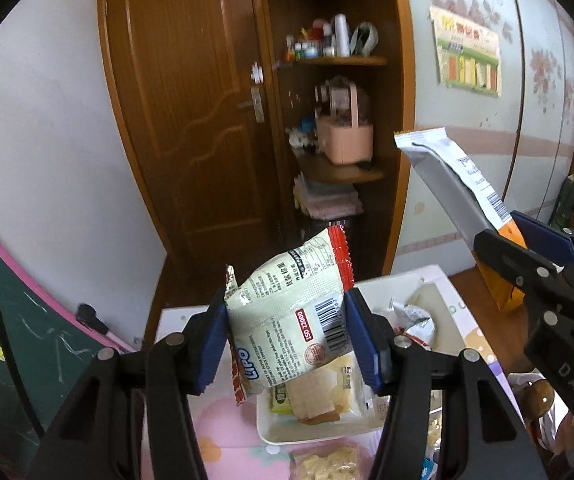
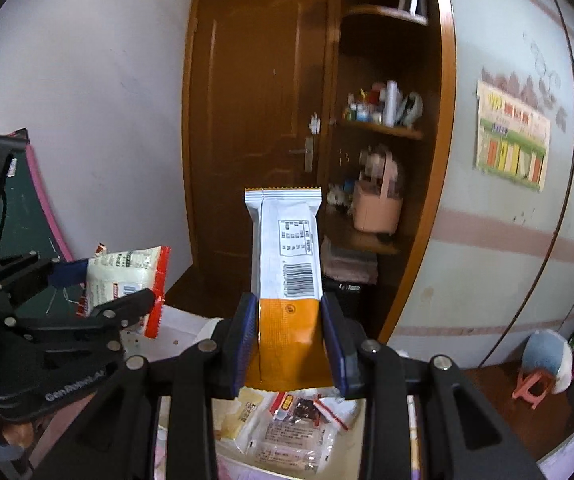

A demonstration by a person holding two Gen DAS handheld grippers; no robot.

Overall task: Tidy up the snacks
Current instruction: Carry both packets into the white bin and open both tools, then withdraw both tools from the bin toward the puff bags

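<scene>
Above the white tray: you hold two snack packets up in the air, one in each gripper.
Left gripper (image 1: 287, 340): your ribbed blue pads (image 1: 215, 344) are clamped on the Lipo packet (image 1: 287, 312), a puffy cream pouch of crinkled film with red serrated ends and a barcode.
Right gripper (image 2: 289, 340): your pads are pinched on the long flat bar wrapper (image 2: 287, 264), smooth white film above, orange below, with a zigzag top seal; it stands upright above the tray.
White tray (image 1: 275, 434): a shallow, rounded, glossy dish lying beneath both packets. It holds clear-wrapped biscuit packs (image 1: 319, 396) and more small sachets (image 2: 295, 436).
Hard to make out: both grippers' black linkages cover much of the tray, so you cannot count what is in it. Its far edge is blurred.
Behind the tray: a brown wooden door (image 1: 191, 120) and open corner shelves (image 1: 343, 60) with small bottles and a pink handled box (image 1: 345, 136).
</scene>
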